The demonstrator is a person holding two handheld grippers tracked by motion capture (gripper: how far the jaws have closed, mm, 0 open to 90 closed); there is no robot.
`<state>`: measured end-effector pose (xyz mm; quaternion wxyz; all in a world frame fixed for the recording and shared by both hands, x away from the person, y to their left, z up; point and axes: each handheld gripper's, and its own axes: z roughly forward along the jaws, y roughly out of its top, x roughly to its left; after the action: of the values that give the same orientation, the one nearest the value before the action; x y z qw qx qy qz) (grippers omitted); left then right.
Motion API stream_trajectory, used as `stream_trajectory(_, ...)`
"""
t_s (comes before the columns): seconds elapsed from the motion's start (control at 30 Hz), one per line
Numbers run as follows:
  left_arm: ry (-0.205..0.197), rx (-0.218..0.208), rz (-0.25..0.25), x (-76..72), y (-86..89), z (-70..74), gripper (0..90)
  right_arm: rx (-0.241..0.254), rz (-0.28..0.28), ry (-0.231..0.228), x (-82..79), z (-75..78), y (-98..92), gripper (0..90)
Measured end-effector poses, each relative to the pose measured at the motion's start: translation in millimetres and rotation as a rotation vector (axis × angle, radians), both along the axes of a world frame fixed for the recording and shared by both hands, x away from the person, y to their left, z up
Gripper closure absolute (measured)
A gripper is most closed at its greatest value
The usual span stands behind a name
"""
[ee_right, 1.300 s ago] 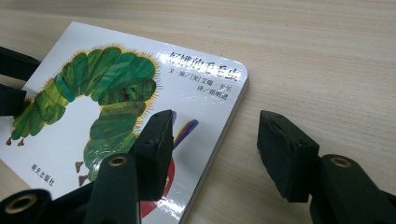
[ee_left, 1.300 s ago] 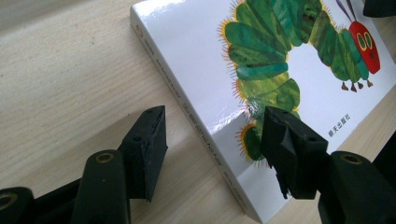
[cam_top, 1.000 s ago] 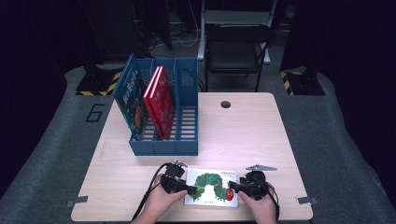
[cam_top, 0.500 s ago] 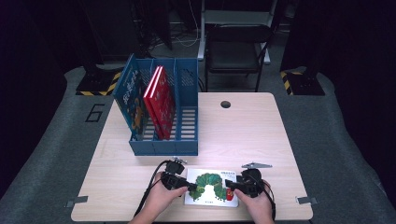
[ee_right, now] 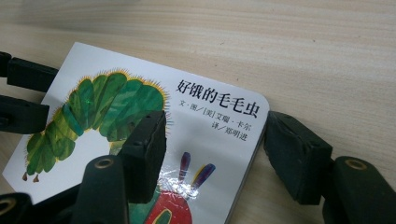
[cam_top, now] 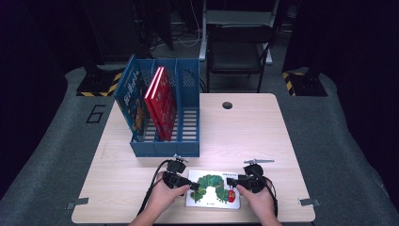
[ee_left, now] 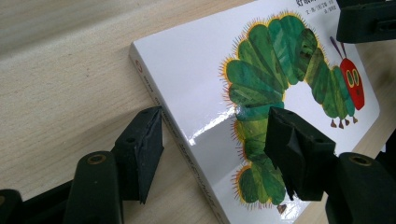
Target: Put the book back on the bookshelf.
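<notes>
floor: grey carpet [cam_top: 56,155], white "6" mark [cam_top: 95,113] at left | furn: light wood table [cam_top: 244,136] w/ round cable hole [cam_top: 227,105]; black chair [cam_top: 240,47] behind it | yellow-black hazard strips [cam_top: 101,89] on dark bases, both far corners | bkgd: dark, cables on floor at rear | light: overhead, on table

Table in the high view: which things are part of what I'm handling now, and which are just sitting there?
In hand:
- caterpillar picture book, flat at the near edge
- left gripper, open, jaws straddling its spine edge
- right gripper, jaws just opened, straddling its far corner

Just lying about:
- blue file rack
- red books standing in it
- black chair behind the table
</notes>
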<state>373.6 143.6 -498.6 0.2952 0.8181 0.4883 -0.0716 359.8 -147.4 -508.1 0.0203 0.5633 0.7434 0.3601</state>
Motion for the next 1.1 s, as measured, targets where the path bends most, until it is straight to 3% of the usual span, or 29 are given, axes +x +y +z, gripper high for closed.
stream_trajectory(0.1,0.001,-0.019,0.027,0.7,0.0,-0.7,36.9,0.004,-0.008,-0.002,1.1,0.0,1.6,39.2)
stream_trajectory(0.23,-0.018,0.007,0.018,0.1,1.7,-0.1,37.0,0.008,-0.011,-0.010,1.9,-0.6,3.5,39.6)
stream_trajectory(0.27,-0.006,0.007,0.014,-0.3,2.9,0.6,37.0,0.013,-0.015,-0.006,1.4,-0.5,4.5,40.3)
stream_trajectory(0.37,-0.017,0.006,0.046,-2.9,4.5,-0.1,38.0,0.013,0.008,-0.007,0.0,-0.8,6.7,41.4)
stream_trajectory(0.43,-0.011,0.015,0.023,-2.4,9.4,0.3,39.5,0.007,0.014,-0.003,-0.8,-0.4,8.5,41.4)
stream_trajectory(0.57,-0.008,-0.009,0.069,-4.6,9.8,-0.5,41.0,0.007,0.016,-0.005,-1.4,-0.5,10.3,42.5)
stream_trajectory(0.77,-0.015,-0.022,0.070,-0.1,13.1,-1.6,41.1,-0.011,0.005,-0.024,-0.1,-0.8,12.9,43.0)
stream_trajectory(0.83,-0.004,-0.013,0.048,1.8,14.5,-1.1,40.9,-0.009,0.002,-0.024,0.8,-0.9,13.4,42.6)
stream_trajectory(0.87,-0.010,-0.027,0.071,2.7,13.5,-1.8,40.7,-0.006,-0.001,-0.025,2.0,-1.1,13.4,42.0)
stream_trajectory(0.97,-0.008,-0.034,0.078,4.1,13.5,-2.0,40.3,-0.003,-0.006,-0.027,2.7,-1.4,13.8,41.8)
stream_trajectory(1.1,-0.014,-0.017,0.076,3.4,12.8,-1.5,41.0,0.003,-0.010,-0.027,4.7,-1.4,14.2,41.1)
